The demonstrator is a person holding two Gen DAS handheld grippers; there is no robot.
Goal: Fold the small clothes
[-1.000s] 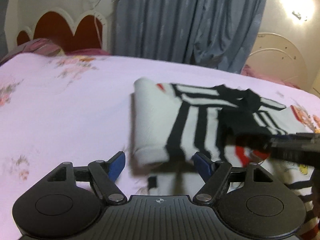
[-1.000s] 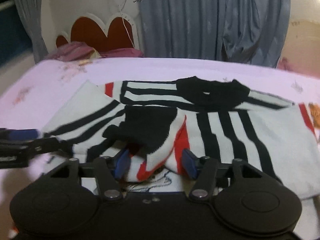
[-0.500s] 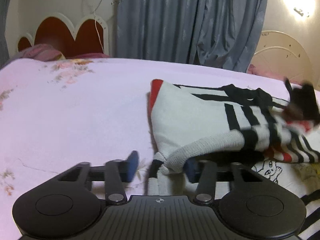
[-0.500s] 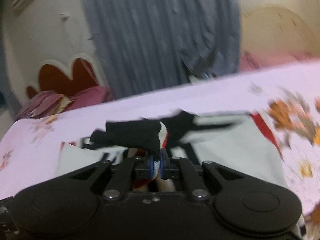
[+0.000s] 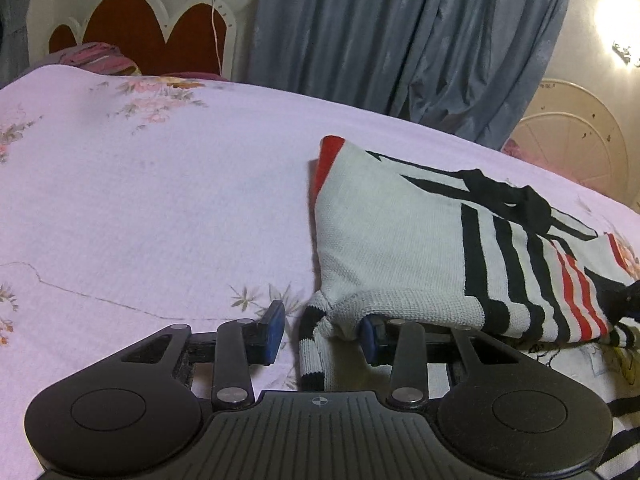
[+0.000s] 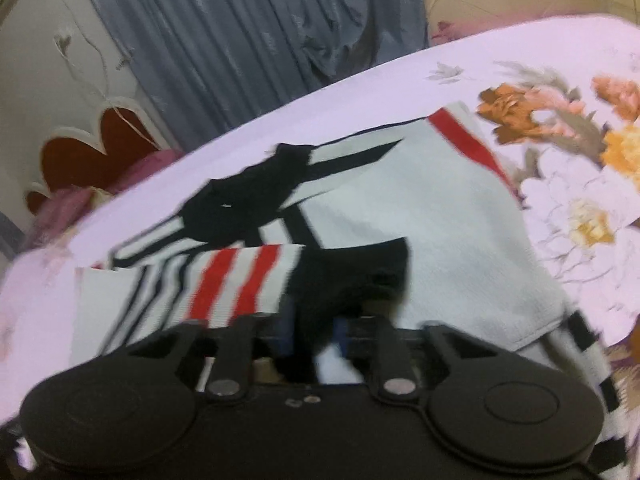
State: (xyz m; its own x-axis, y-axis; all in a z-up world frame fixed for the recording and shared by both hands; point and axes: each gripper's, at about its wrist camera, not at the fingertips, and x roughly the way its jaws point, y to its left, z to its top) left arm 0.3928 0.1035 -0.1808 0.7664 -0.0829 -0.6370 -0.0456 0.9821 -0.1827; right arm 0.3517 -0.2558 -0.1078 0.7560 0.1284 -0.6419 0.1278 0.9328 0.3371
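Observation:
A small white knit sweater [image 5: 384, 240] with black and red stripes lies on the lilac bed sheet [image 5: 160, 208]; its left side is folded over. My left gripper [image 5: 322, 330] is open, with the folded edge and a striped cuff lying between its blue pads. In the right wrist view the sweater [image 6: 420, 216] lies spread, and its sleeve with red stripes and a black cuff [image 6: 352, 276] lies across the body. My right gripper [image 6: 314, 330] has its jaws a little apart around the black cuff.
A red headboard with a white scalloped rim [image 5: 140, 36] and a pink pillow [image 5: 96, 58] are at the far left. Grey-blue curtains [image 5: 400, 40] hang behind the bed. A white round frame [image 5: 576, 148] stands at the far right.
My right gripper shut on the black cuff, carried the sleeve across the sweater body, and its jaws have parted. My left gripper narrowed, came closer to the folded left edge, and stays open.

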